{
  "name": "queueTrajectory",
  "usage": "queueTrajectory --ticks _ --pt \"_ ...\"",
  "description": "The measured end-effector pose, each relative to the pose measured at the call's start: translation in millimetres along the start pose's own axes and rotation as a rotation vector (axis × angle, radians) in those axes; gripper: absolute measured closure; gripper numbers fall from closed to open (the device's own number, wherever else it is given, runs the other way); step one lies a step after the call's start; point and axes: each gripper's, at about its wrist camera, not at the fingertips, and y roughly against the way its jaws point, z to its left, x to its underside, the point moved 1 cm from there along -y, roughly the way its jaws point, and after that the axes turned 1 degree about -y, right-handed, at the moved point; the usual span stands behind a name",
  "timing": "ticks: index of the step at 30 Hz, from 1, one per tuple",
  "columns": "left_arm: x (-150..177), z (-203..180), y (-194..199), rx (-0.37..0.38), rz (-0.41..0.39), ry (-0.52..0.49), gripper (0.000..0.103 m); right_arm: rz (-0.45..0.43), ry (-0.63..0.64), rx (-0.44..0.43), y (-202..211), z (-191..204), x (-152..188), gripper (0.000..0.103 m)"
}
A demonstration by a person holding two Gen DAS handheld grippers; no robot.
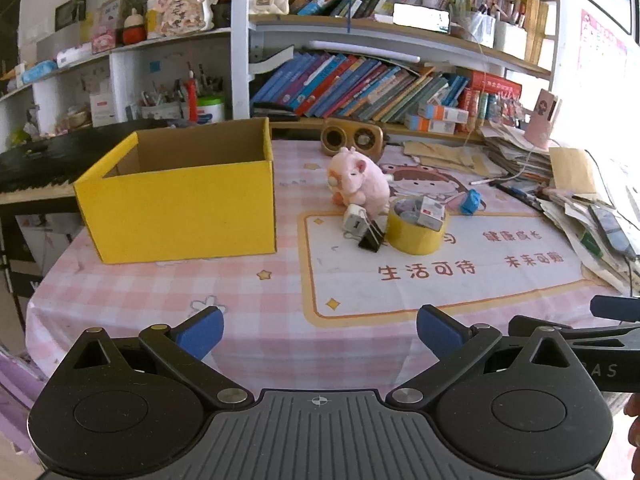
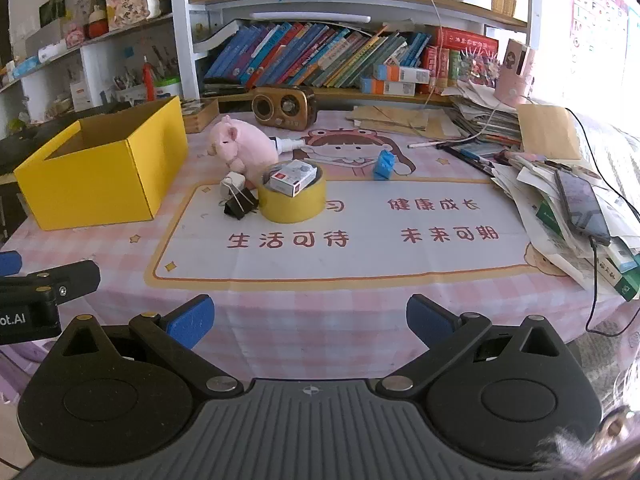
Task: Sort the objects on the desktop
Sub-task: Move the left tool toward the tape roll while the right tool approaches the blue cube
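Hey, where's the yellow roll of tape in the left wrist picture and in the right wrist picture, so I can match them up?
Left wrist view: the yellow tape roll lies right of centre, in front of the pink plush pig, with a small white box resting in its hole.
Right wrist view: the yellow tape roll lies just left of centre, again in front of the pig.
Shared landmark: the yellow cardboard box, left of the tape in both.

Table under a pink checked cloth (image 2: 320, 312) with cartoon print, open yellow cardboard box (image 2: 100, 176) far left, pink plush pig (image 2: 244, 144), yellow tape roll (image 2: 292, 200), black binder clip (image 2: 239, 202) and small white cube (image 2: 233, 182) at centre, blue eraser-like block (image 2: 385, 165) right of them, brown retro radio (image 2: 284, 105) far, paper stacks (image 2: 560, 208) right.
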Motion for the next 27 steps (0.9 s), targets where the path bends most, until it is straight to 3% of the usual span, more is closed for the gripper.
queueTrajectory --ticks 9,27 --pt "-0.1 -9.7 -8.2 0.052 0.027 -0.012 0.0 0.007 0.007 0.02 -1.5 -5.3 -0.2 0.0" --pt "-12.5 -28.6 -28.5 0.035 0.037 -0.007 0.0 0.028 0.023 0.007 -18.1 -22.7 -12.8 0.0"
